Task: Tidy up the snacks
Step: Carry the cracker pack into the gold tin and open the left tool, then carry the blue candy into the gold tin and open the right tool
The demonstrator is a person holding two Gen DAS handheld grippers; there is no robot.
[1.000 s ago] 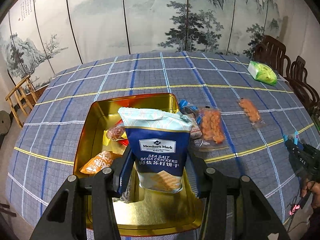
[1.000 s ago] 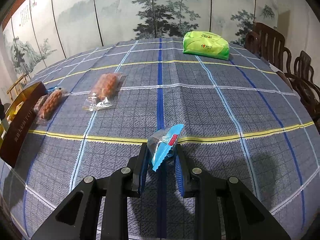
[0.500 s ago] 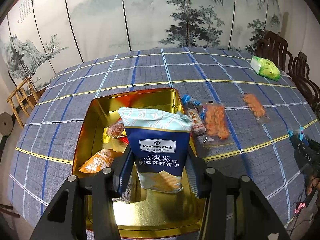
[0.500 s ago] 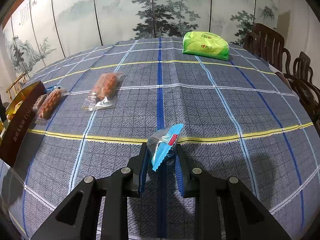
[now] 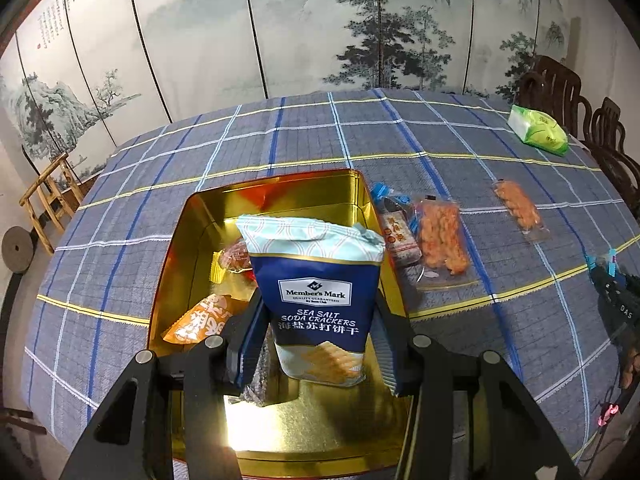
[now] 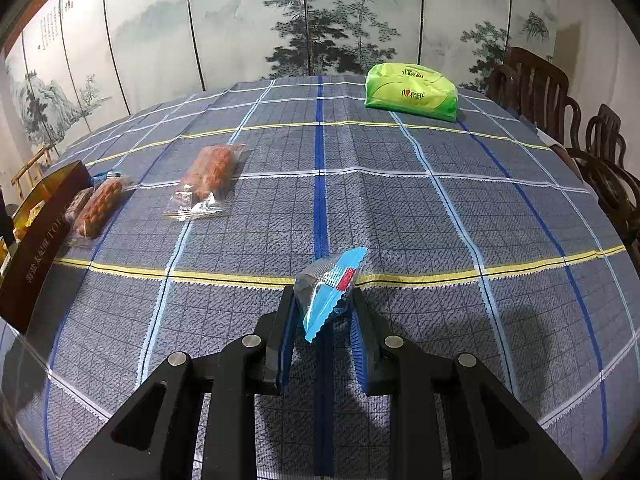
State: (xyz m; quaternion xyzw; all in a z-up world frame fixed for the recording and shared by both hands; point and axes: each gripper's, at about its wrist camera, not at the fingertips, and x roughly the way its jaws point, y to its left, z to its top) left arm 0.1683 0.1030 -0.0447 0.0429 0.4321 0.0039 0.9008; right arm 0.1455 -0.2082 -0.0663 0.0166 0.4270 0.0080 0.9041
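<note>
My left gripper (image 5: pixel 318 330) is shut on a blue Member's Mark soda cracker bag (image 5: pixel 320 300), held upright over the open gold tin (image 5: pixel 276 196). The tin holds an orange packet (image 5: pixel 200 320) and other small snacks. My right gripper (image 6: pixel 322 312) is shut on a small blue-wrapped snack (image 6: pixel 328 286) above the tablecloth. Two clear packs of orange snacks (image 6: pixel 210 170) (image 6: pixel 100 206) lie on the cloth between it and the tin (image 6: pixel 36 236) at the far left.
A green tissue pack (image 6: pixel 412 92) sits at the table's far right. Dark wooden chairs (image 6: pixel 560 96) stand along the right edge. A small brown-label packet (image 5: pixel 398 236) lies beside the tin. The right gripper shows at the right edge of the left wrist view (image 5: pixel 612 288).
The left gripper with the cracker bag has risen and drawn back a little over the tin. The right gripper has barely moved, still holding the blue snack.
</note>
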